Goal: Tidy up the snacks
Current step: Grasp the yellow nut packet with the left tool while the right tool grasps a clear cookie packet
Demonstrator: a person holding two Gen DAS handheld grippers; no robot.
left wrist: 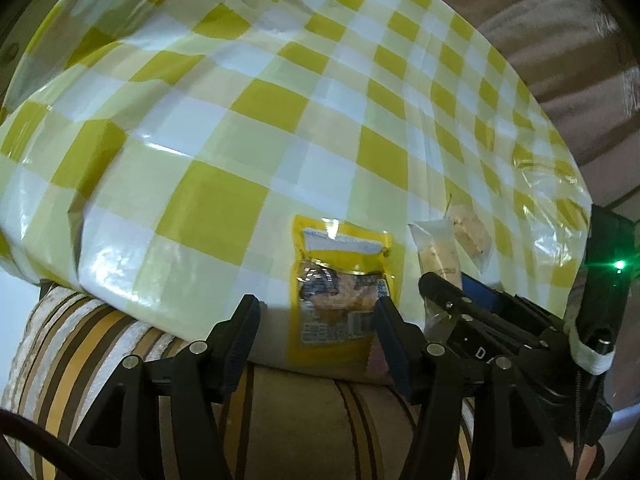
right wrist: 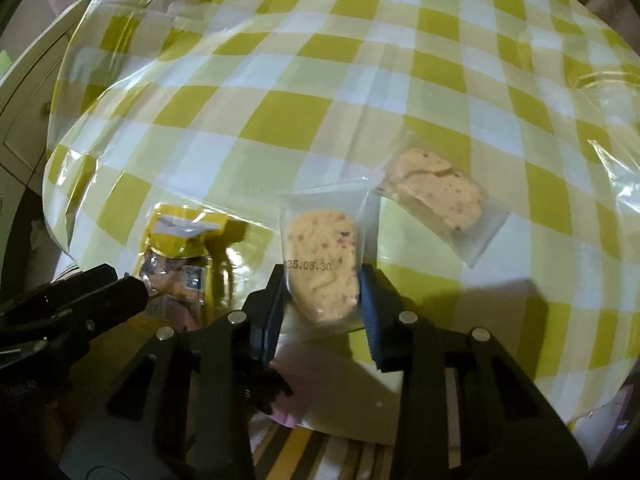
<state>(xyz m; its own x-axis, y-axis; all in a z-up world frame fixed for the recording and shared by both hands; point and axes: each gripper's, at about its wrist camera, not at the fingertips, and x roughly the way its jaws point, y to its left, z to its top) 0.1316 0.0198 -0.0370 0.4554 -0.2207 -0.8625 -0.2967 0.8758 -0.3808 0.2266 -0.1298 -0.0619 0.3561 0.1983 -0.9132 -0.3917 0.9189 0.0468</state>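
Observation:
A yellow snack packet (left wrist: 340, 280) lies at the near edge of the yellow-checked table; it also shows in the right wrist view (right wrist: 180, 252). My left gripper (left wrist: 316, 320) is open, its fingers wide apart, with the packet's lower part by the right finger. My right gripper (right wrist: 322, 292) is shut on a clear-wrapped cookie (right wrist: 322, 264) stamped with a date. It also shows in the left wrist view (left wrist: 438, 260). A second clear-wrapped cookie (right wrist: 438, 192) lies on the table beyond and to the right; in the left wrist view it (left wrist: 470, 232) lies behind the right gripper.
The table is covered with a yellow-and-white checked plastic cloth (left wrist: 280, 100). A striped cushion or seat (left wrist: 100, 340) sits below the table's near edge. A clear plastic bag (right wrist: 616, 152) lies at the table's right side. A cream cabinet (right wrist: 24, 100) stands at the left.

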